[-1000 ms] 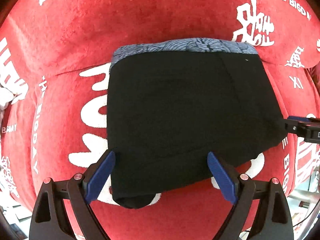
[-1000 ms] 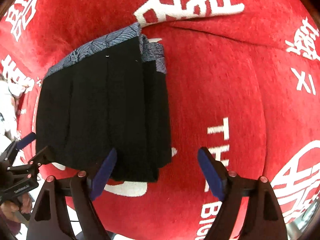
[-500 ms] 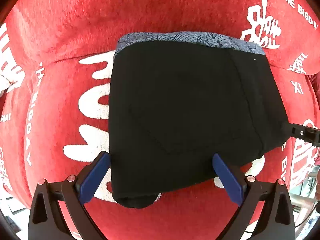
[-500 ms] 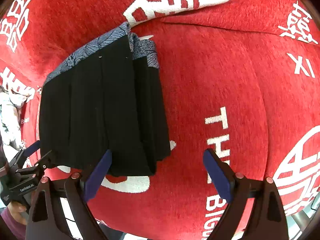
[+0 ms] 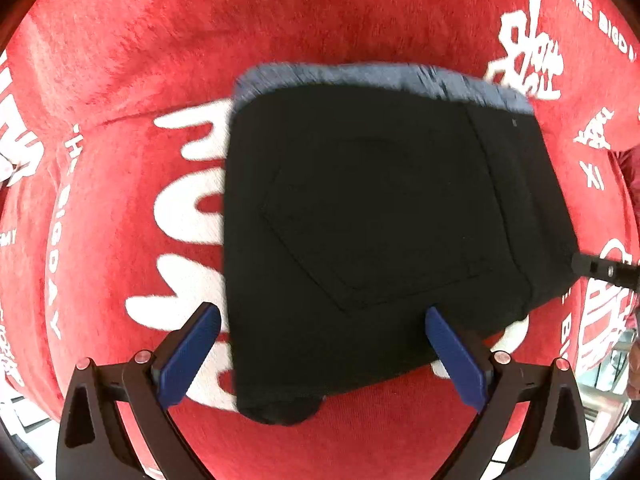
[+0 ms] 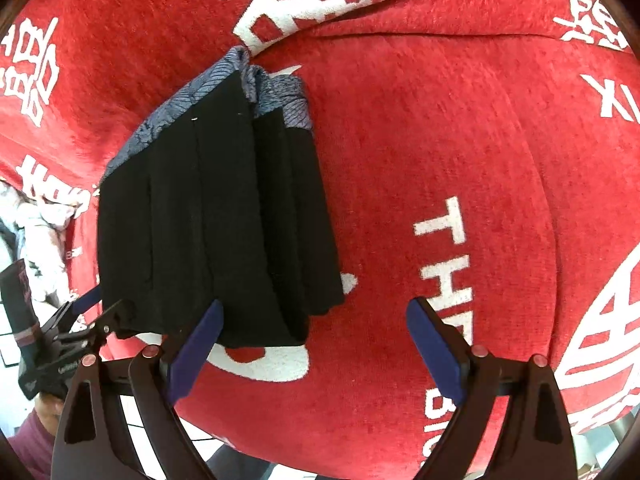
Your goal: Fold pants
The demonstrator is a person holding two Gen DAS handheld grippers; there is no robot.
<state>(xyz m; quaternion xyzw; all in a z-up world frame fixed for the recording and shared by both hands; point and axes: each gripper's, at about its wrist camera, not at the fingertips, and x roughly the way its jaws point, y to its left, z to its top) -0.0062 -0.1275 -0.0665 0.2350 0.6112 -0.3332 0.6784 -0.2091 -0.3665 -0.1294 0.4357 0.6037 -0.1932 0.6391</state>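
Observation:
The black pants (image 5: 372, 232) lie folded in a compact stack on the red cloth, with a blue-grey patterned waistband (image 5: 360, 76) at the far edge. In the right wrist view the pants (image 6: 224, 232) show several stacked layers. My left gripper (image 5: 320, 356) is open and empty, just above the stack's near edge. My right gripper (image 6: 316, 344) is open and empty, at the stack's right near corner. Its tip also shows in the left wrist view (image 5: 604, 270), and the left gripper shows in the right wrist view (image 6: 84, 324).
A red cloth with white lettering (image 6: 460, 160) covers the surface. White cloth (image 6: 44, 224) lies at the far left. The surface's near edge and a tiled floor (image 6: 168, 420) show below the grippers.
Both grippers have drawn back a little from the folded pants, still open. The pants have not moved.

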